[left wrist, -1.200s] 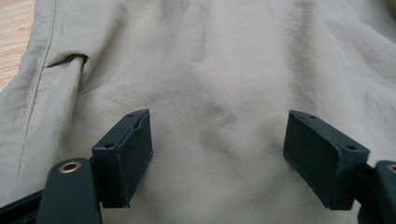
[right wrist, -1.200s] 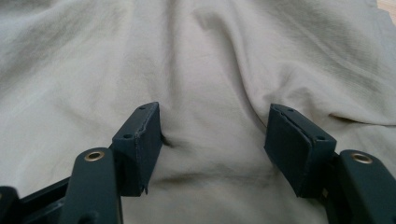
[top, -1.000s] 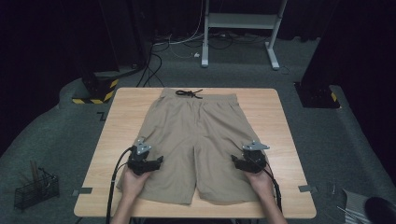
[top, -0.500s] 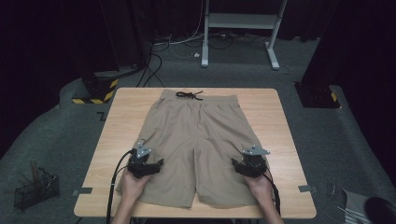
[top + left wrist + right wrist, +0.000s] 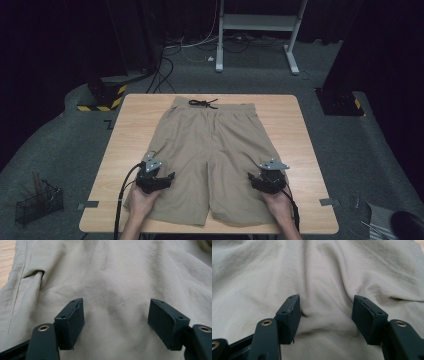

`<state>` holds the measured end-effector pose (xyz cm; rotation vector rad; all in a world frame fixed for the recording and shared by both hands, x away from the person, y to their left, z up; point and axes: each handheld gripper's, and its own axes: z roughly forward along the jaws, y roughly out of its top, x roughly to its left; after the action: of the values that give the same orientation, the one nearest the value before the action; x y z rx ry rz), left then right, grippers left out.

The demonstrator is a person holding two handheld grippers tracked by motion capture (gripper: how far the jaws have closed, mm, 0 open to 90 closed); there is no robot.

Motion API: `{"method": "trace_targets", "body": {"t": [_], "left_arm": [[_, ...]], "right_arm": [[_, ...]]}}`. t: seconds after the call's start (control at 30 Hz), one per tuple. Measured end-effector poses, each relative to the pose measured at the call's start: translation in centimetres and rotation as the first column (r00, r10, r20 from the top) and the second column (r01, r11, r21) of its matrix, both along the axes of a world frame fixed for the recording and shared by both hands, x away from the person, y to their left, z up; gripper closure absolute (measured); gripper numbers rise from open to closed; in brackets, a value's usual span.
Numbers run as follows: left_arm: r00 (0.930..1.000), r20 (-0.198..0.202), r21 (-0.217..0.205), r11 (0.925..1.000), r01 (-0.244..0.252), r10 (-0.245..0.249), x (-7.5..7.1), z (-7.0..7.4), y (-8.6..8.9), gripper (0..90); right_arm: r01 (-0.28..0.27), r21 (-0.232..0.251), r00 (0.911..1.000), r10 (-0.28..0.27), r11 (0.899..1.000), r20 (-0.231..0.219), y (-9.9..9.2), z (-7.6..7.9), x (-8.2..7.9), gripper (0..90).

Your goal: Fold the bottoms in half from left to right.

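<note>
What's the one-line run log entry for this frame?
item: khaki shorts flat on table | left gripper: open, closing on left leg fabric | right gripper: open on right leg

We hold a black left gripper (image 5: 159, 176) and a black right gripper (image 5: 263, 178), each topped by a grey three-cornered plate and trailing a black cable. Our forearms are bare, without sleeves. Each gripper's fingers (image 5: 71, 323) are dark blocky pads with small screw holes, mounted on arms with brass-coloured rivets.
</note>
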<state>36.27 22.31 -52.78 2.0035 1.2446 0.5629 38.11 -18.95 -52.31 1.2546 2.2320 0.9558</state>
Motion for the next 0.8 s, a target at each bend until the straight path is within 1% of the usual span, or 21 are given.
{"method": "trace_targets", "body": {"t": [0.13, 0.27, 0.47, 0.63, 0.73, 0.8], "left_arm": [[1.0000, 0.002, 0.001, 1.0000, 0.005, -0.005, -0.3, 0.0, 0.0, 29.8], [1.0000, 0.002, -0.001, 1.0000, 0.009, -0.009, -0.8, 0.0, 0.0, 30.2], [0.9998, 0.003, -0.002, 0.9998, 0.019, -0.019, -1.7, 0.0, 0.0, 30.5], [0.9998, 0.005, -0.003, 0.9998, 0.020, -0.020, -2.8, 0.0, 0.0, 32.2], [0.9998, 0.003, -0.002, 0.9998, 0.019, -0.019, -3.2, 0.0, -0.1, 32.2], [0.9998, 0.005, -0.002, 0.9998, 0.019, -0.019, -3.6, 0.0, -0.3, 32.2]], "right_arm": [[0.000, 0.002, 1.0000, 0.000, 1.000, -0.003, 0.0, 0.0, -0.3, 39.9], [-0.008, 0.001, 1.0000, 0.008, 1.000, -0.001, 0.0, 0.0, -1.0, 39.9], [-0.014, -0.001, 0.9999, 0.014, 1.000, -0.001, -0.1, 0.0, -1.7, 39.9], [-0.015, -0.001, 0.9999, 0.015, 1.000, -0.002, -0.1, 0.0, -2.9, 39.9], [-0.021, -0.004, 0.9998, 0.021, 1.000, -0.003, 0.0, 0.1, -3.3, 40.0], [-0.030, -0.003, 0.9995, 0.030, 1.000, -0.001, 0.1, 0.0, -4.0, 40.2]]}}
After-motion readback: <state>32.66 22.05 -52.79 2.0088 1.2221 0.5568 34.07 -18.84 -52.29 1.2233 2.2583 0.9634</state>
